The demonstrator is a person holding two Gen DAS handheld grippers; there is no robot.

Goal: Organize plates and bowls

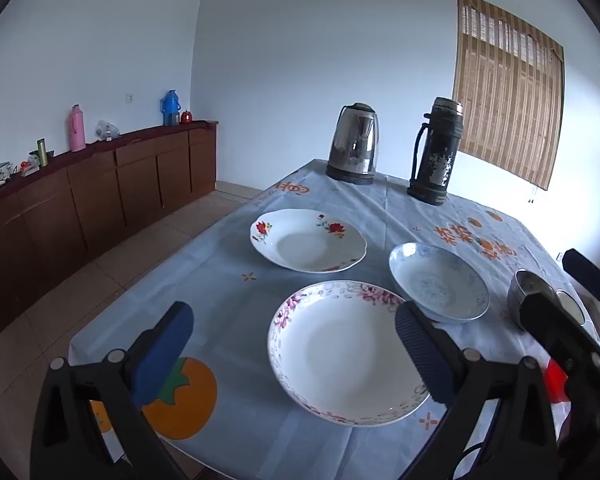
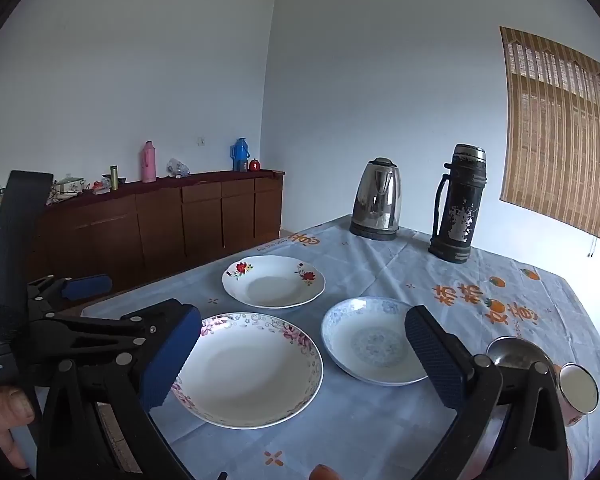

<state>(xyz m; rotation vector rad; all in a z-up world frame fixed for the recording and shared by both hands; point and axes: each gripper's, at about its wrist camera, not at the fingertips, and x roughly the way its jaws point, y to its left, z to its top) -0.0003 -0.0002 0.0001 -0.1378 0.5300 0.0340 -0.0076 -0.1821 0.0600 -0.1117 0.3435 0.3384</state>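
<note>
Three plates lie on the table. A white plate with pink flower rim (image 1: 340,356) (image 2: 252,368) is nearest. A white plate with red roses (image 1: 308,240) (image 2: 274,282) lies behind it. A pale blue patterned plate (image 1: 440,280) (image 2: 374,340) lies to the right. A steel bowl (image 1: 530,292) (image 2: 518,354) sits at the right edge. My left gripper (image 1: 296,354) is open and empty, hovering over the near plate. My right gripper (image 2: 304,362) is open and empty, above the near and blue plates. The left gripper also shows in the right wrist view (image 2: 86,286).
A steel kettle (image 1: 354,144) (image 2: 376,200) and a dark thermos flask (image 1: 436,152) (image 2: 458,204) stand at the table's far end. A steel cup (image 2: 578,390) stands by the bowl. A brown sideboard (image 1: 100,184) with flasks runs along the left wall.
</note>
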